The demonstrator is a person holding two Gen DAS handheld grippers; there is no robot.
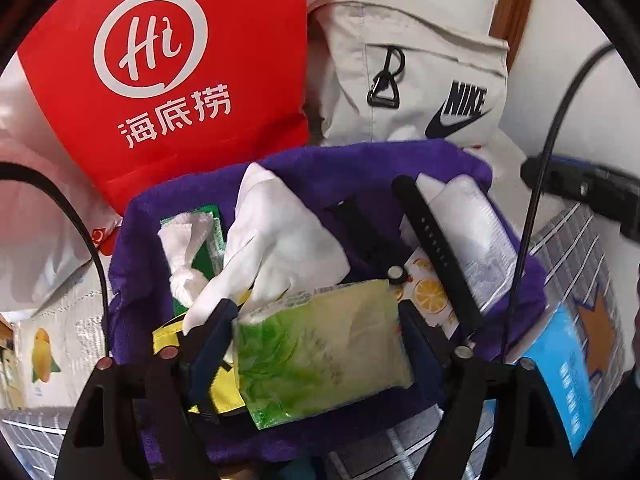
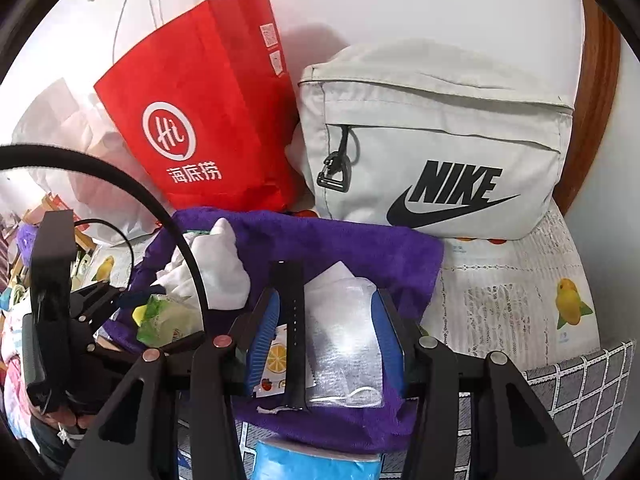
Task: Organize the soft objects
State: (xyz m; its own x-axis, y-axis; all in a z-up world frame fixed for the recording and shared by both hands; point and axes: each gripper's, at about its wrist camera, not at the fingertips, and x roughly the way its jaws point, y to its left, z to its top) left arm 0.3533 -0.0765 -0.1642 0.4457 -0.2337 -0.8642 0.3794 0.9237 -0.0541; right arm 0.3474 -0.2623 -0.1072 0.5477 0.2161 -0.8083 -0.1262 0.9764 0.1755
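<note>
A purple towel (image 1: 360, 164) (image 2: 360, 248) lies spread on the table with soft items on it. My left gripper (image 1: 316, 344) is shut on a green tissue pack (image 1: 324, 348), held just above the towel's near part; the pack also shows in the right wrist view (image 2: 168, 316). Beyond it lie a white cloth (image 1: 276, 232) (image 2: 224, 268) and a crumpled tissue on a green pack (image 1: 188, 248). My right gripper (image 2: 328, 340) is shut on a clear plastic pouch (image 2: 344, 344) (image 1: 480, 232), with a black watch strap (image 2: 294, 320) (image 1: 436, 248) beside it.
A red paper bag (image 1: 168, 72) (image 2: 208, 120) and a grey Nike bag (image 1: 416, 76) (image 2: 436, 136) stand against the wall behind the towel. A light blue pack (image 1: 568, 368) (image 2: 316, 464) lies at the near edge. A fruit-print cloth (image 2: 512, 292) covers the table.
</note>
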